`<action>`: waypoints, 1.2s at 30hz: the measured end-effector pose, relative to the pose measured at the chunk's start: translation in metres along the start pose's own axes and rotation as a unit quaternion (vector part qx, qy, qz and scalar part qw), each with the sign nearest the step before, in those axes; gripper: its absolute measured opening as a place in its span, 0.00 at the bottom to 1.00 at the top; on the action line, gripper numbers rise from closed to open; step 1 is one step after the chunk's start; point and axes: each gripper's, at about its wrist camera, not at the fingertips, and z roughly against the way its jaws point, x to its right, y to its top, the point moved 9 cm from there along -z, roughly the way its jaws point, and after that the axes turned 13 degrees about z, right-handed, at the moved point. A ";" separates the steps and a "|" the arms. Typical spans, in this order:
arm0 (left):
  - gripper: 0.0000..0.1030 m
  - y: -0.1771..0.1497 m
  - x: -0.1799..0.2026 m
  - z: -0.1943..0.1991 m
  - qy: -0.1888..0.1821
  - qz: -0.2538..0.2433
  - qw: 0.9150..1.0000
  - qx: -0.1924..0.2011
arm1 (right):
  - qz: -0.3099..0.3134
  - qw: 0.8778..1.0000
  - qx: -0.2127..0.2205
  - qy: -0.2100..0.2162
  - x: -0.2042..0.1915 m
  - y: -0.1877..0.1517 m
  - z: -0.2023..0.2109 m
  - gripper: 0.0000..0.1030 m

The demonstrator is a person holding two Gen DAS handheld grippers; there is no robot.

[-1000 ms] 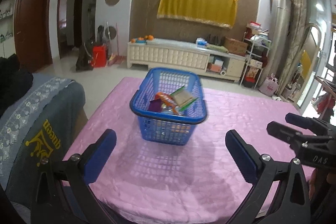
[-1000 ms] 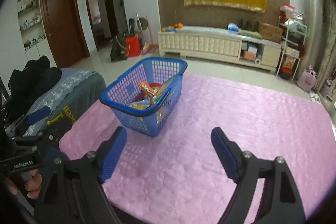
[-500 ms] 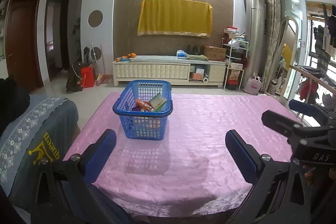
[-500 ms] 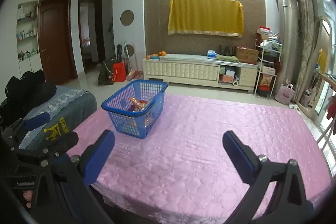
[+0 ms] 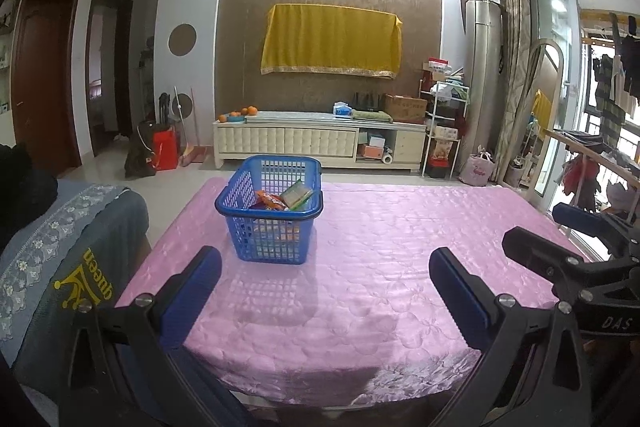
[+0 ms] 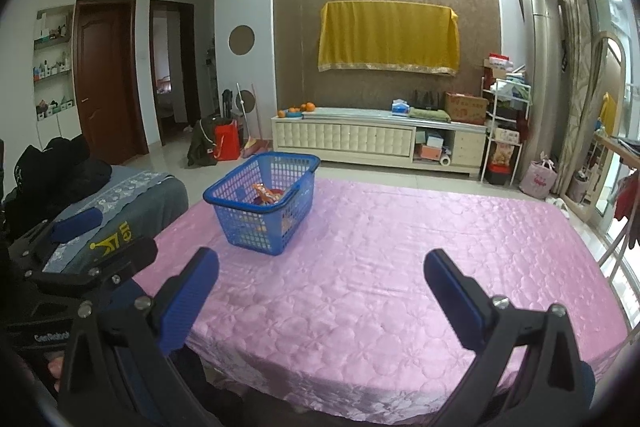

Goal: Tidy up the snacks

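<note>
Covering the tabletop [image 5: 400, 247] was a pink quilted cloth, on whose far left part stood a blue basket [image 5: 269, 227] holding snack packets [image 5: 280, 199]. Left tongs [image 5: 324, 283] and right tongs [image 6: 320, 283] hung above the near edge, well apart from the basket, both spread wide and holding nothing.

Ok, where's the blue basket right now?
The blue basket sits on the pink tablecloth's far-left part, ahead of both open tongs, snacks inside.
</note>
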 end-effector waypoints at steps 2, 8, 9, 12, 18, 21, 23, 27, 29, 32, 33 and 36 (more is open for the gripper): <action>1.00 -0.001 0.001 0.002 0.002 -0.005 1.000 0.005 | 0.000 1.000 0.001 0.001 -0.002 -0.002 0.004 1.00; 1.00 -0.003 0.000 0.005 0.003 -0.004 1.000 0.006 | 0.001 1.000 0.002 -0.003 -0.004 -0.003 0.007 1.00; 1.00 -0.004 0.001 0.006 0.004 -0.006 1.000 0.007 | 0.001 1.000 0.002 -0.004 -0.004 -0.005 0.009 1.00; 1.00 -0.005 0.002 0.008 0.003 -0.009 1.000 0.007 | -0.002 1.000 0.000 -0.007 -0.004 -0.006 0.013 1.00; 1.00 -0.009 0.007 0.010 0.001 -0.016 1.000 0.007 | -0.006 1.000 0.005 -0.013 -0.002 -0.005 0.017 1.00; 1.00 -0.010 0.008 0.011 0.001 -0.019 1.000 0.007 | -0.010 1.000 0.004 -0.013 -0.001 -0.007 0.019 1.00; 1.00 -0.011 0.009 0.012 0.001 -0.021 1.000 0.007 | -0.013 1.000 0.005 -0.012 0.000 -0.008 0.020 1.00; 1.00 -0.014 0.012 0.011 -0.002 -0.021 1.000 0.002 | -0.016 1.000 0.003 -0.014 0.002 -0.010 0.021 1.00; 1.00 -0.015 0.013 0.011 -0.001 -0.022 1.000 0.001 | -0.015 1.000 0.000 -0.014 0.002 -0.010 0.021 1.00; 1.00 -0.017 0.015 0.010 -0.002 -0.021 1.000 -0.002 | -0.014 1.000 0.000 -0.014 0.001 -0.010 0.022 1.00; 1.00 -0.017 0.015 0.011 -0.002 -0.020 1.000 -0.002 | -0.013 1.000 0.000 -0.014 0.001 -0.011 0.022 1.00; 1.00 -0.016 0.015 0.012 -0.004 -0.018 1.000 -0.001 | -0.014 1.000 -0.002 -0.016 0.001 -0.011 0.022 1.00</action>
